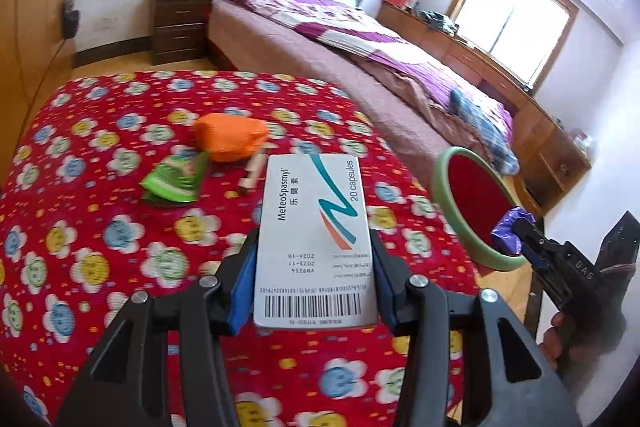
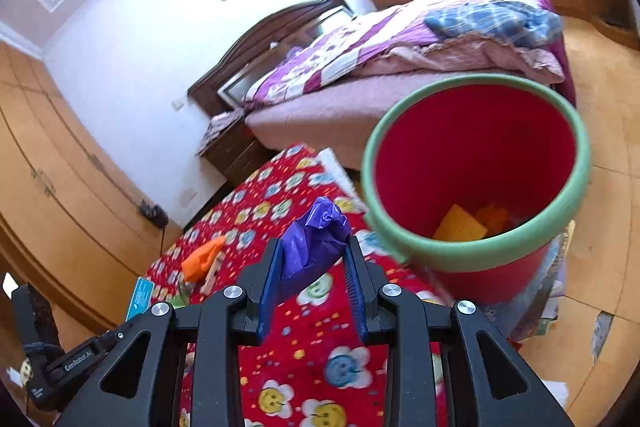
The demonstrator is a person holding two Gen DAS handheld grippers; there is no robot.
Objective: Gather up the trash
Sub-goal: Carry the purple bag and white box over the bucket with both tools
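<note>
Risk: you are pinching capsule box (image 1: pixel 316 243) in left fingers (image 1: pixel 243 291), purple wad (image 2: pixel 314 247) in right fingers (image 2: pixel 356 291); a loosening pinch is risking a drop short of the bucket (image 2: pixel 472 251).

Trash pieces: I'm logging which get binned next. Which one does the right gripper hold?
The crumpled purple bag, pinched in the right gripper; the white medicine box sits in the left gripper.
</note>
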